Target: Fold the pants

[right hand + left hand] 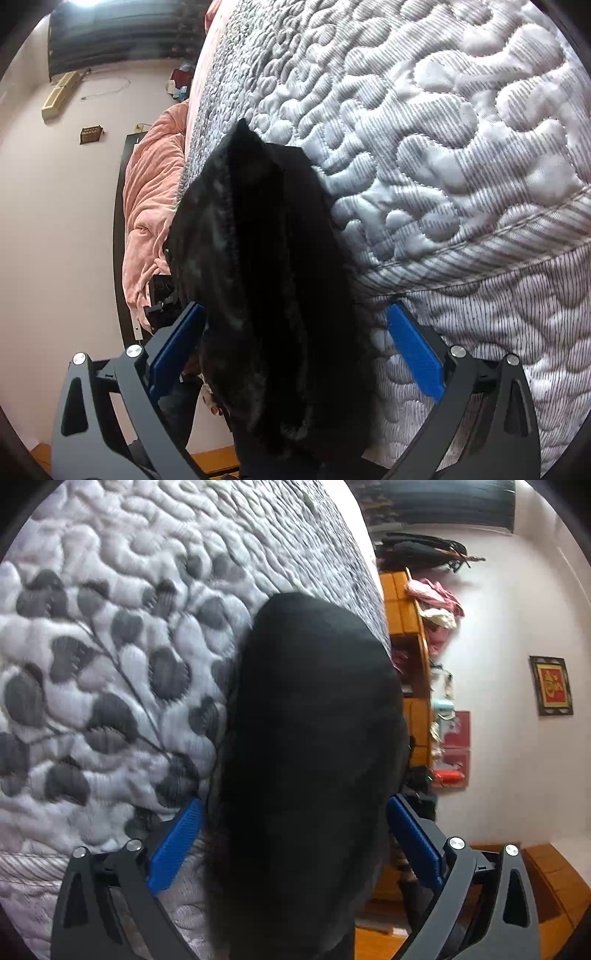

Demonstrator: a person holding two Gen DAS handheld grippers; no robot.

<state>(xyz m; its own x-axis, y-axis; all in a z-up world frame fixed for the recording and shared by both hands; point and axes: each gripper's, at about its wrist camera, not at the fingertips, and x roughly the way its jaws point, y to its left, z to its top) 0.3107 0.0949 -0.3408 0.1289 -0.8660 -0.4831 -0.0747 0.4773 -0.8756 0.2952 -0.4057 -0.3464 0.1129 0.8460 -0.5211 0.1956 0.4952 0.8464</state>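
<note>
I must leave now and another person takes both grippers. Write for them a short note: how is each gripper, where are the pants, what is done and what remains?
Left gripper: jaws stand wide, black pants between the blue pads, not pinched.
Right gripper: jaws wide, the pants between them; the right pad is clear of the cloth.
Pants: a dark bunch at the edge of the quilted mattress, in front of both grippers.
Done: cannot tell how many folds; no neat folded shape shows.
Left: probably grip the cloth again, spread it on the mattress, and finish folding.

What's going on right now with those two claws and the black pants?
Left gripper open, right gripper open, fingers wide. Black pants between both pairs, draped on quilted bed. Nothing in the way.
</note>
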